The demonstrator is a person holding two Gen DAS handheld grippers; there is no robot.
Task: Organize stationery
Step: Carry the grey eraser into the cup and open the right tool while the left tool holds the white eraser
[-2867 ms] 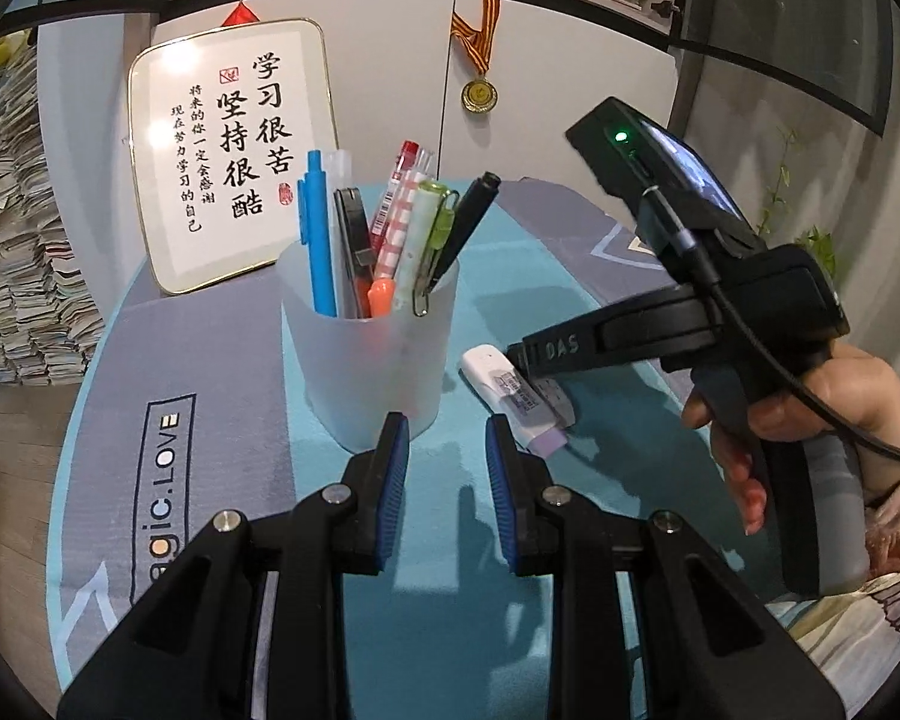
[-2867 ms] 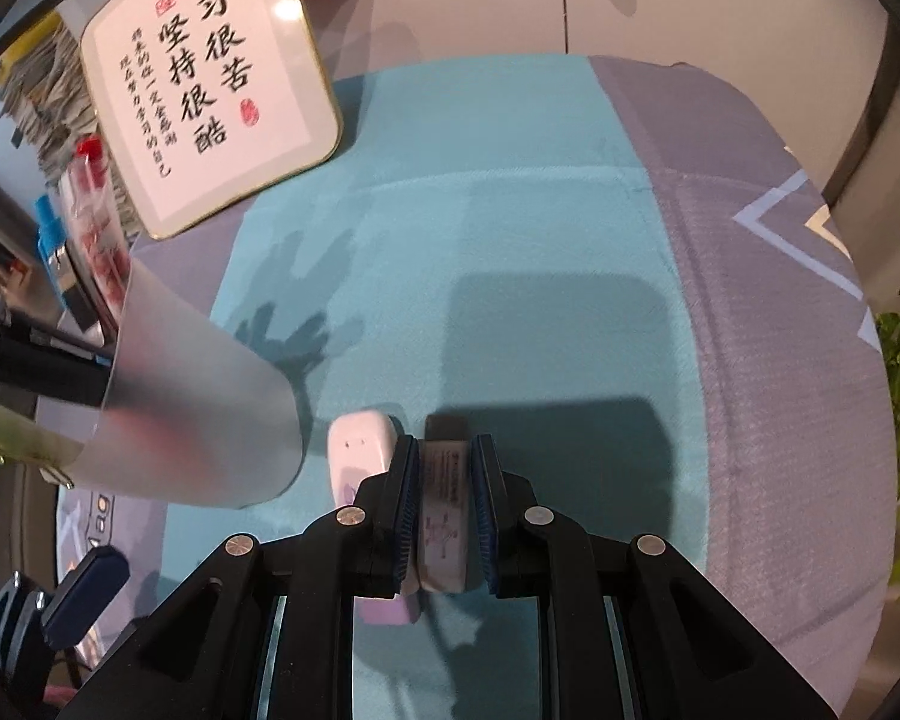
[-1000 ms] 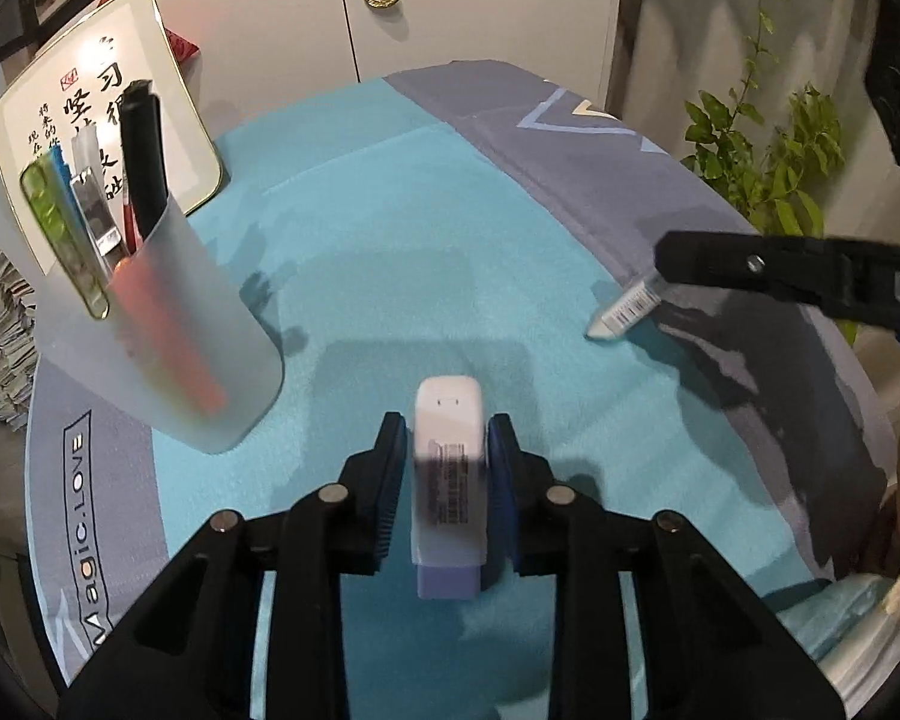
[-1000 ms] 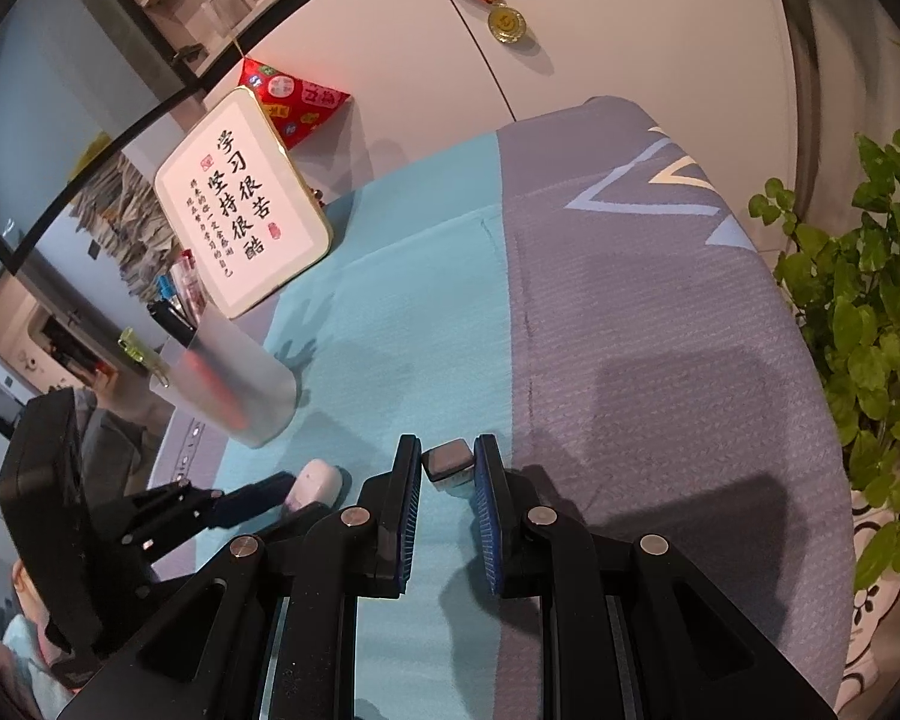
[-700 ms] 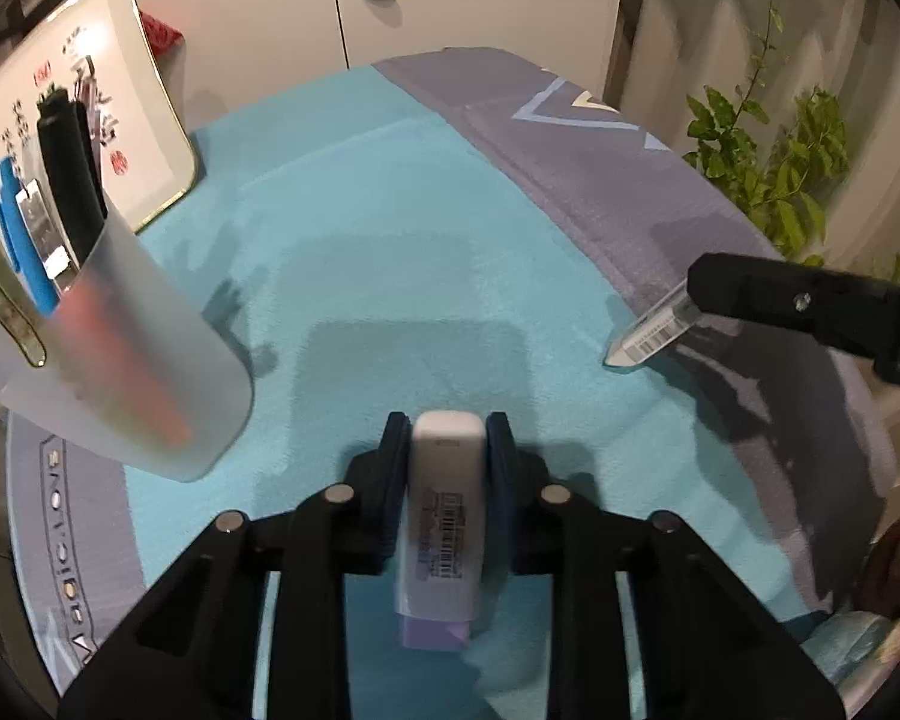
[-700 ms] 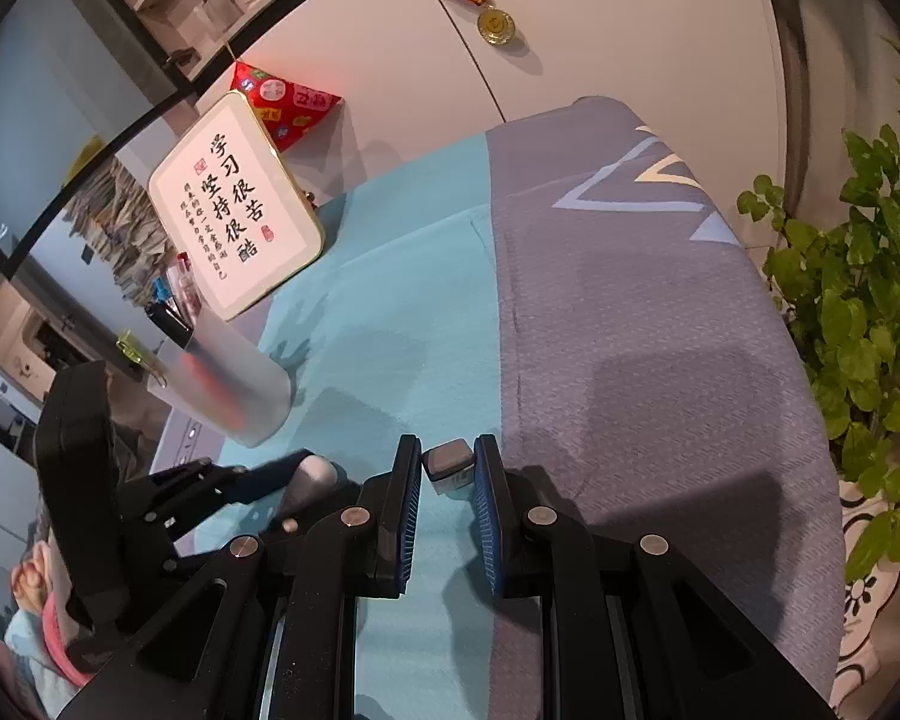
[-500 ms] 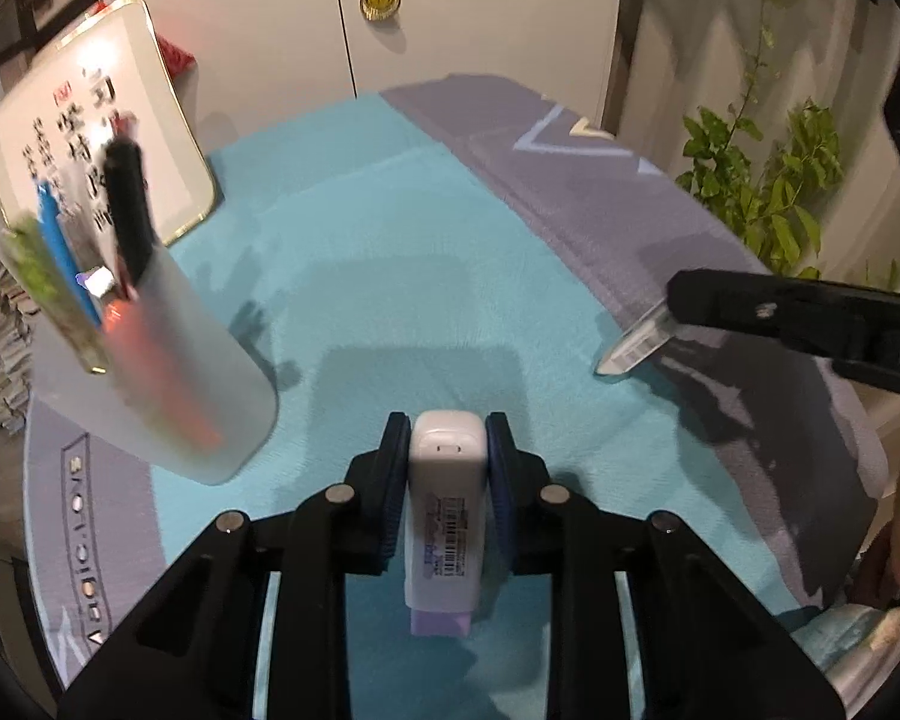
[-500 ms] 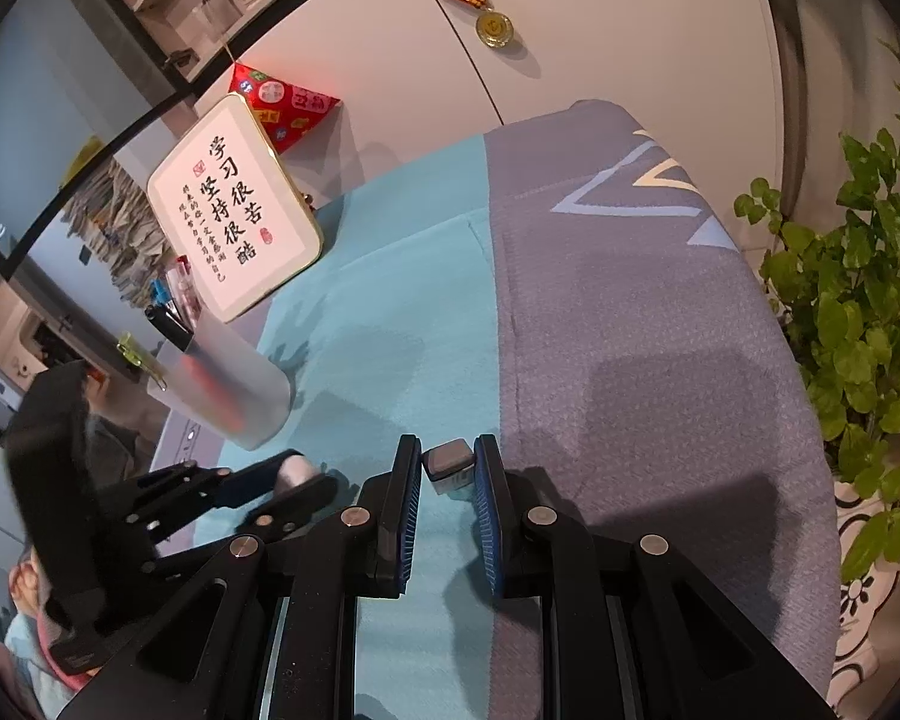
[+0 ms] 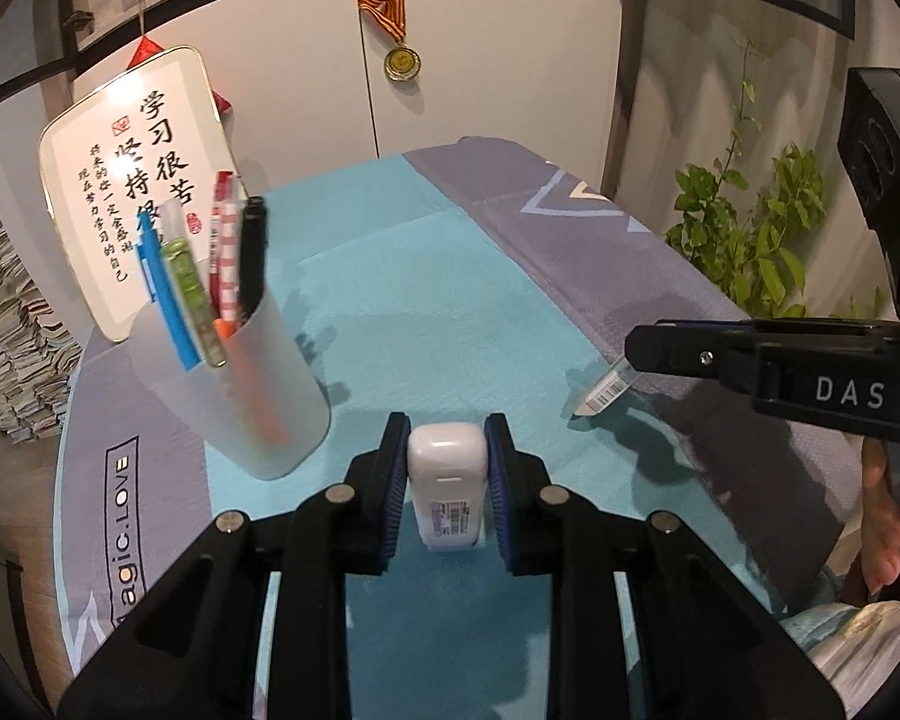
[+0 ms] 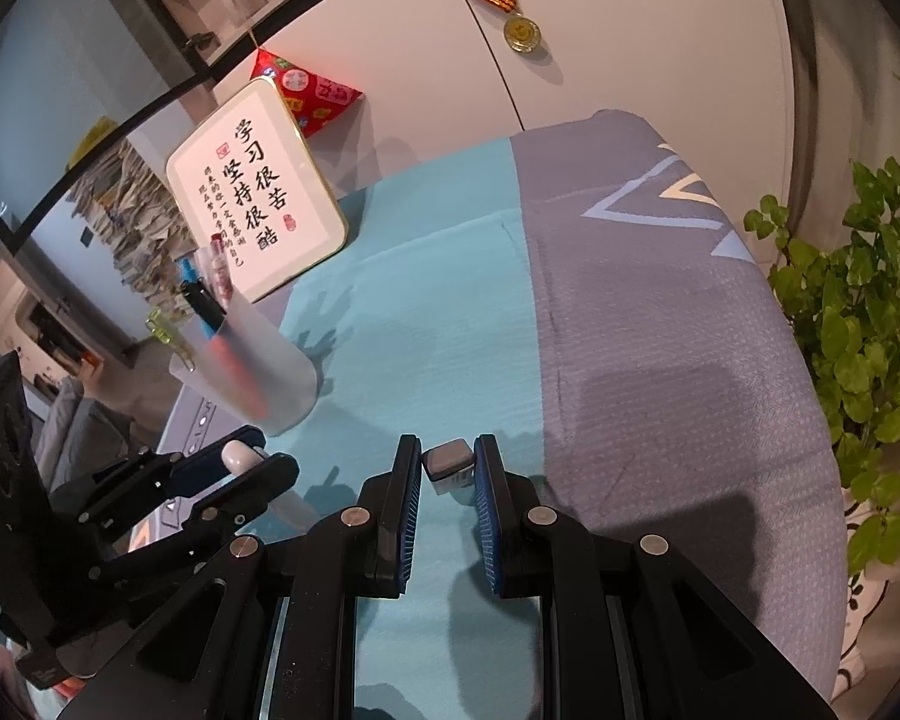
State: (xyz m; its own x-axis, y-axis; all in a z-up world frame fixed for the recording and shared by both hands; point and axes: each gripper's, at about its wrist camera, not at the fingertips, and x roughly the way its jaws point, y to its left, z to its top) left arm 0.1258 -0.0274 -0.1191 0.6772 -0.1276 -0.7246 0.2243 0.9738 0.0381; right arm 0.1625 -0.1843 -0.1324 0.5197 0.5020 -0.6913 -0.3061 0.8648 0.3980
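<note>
My left gripper (image 9: pixel 447 480) clamps the correction tape (image 9: pixel 447 483), my right gripper (image 10: pixel 447 483) the eraser (image 10: pixel 448 465); either could slip out over the pen cup (image 9: pixel 252 384).

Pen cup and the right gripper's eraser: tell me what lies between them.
Only bare teal cloth between the pen cup and the eraser, in the right wrist view.
</note>
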